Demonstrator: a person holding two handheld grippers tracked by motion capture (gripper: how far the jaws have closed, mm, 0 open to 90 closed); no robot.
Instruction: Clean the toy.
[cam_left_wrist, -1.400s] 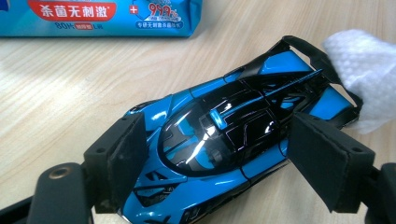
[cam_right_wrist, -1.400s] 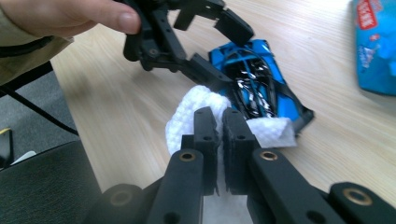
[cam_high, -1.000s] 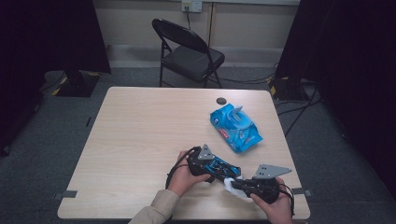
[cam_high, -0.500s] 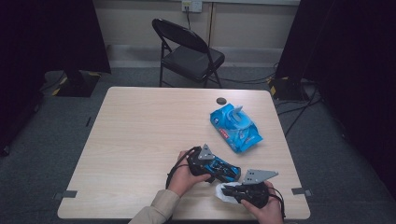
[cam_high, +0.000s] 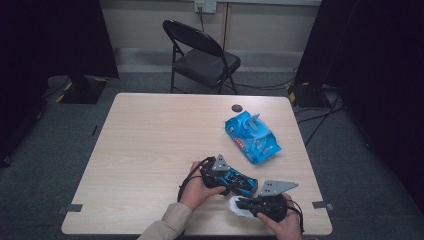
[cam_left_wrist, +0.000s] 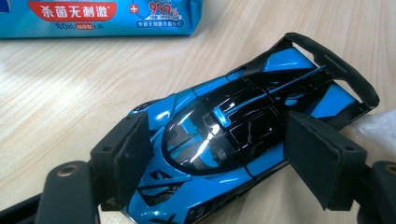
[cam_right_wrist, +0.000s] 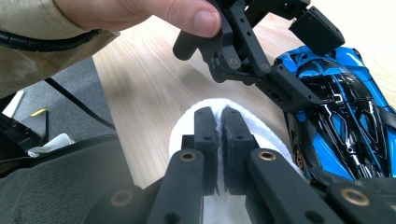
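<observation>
Near the table's (cam_high: 150, 150) front edge, we clamp the hard, glossy toy car (cam_left_wrist: 233, 135) across its flanks with the left gripper (cam_left_wrist: 224, 158); the right gripper (cam_right_wrist: 220, 140) is closed tight on a soft, limp wipe (cam_right_wrist: 261, 135).

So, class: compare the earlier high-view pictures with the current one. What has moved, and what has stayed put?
The right gripper, shut on the white wipe, slid left along the table's near edge, closer to the toy car. The left gripper kept its hold on the car, in the same place. The blue wipes pack and the dark disc did not move.
</observation>
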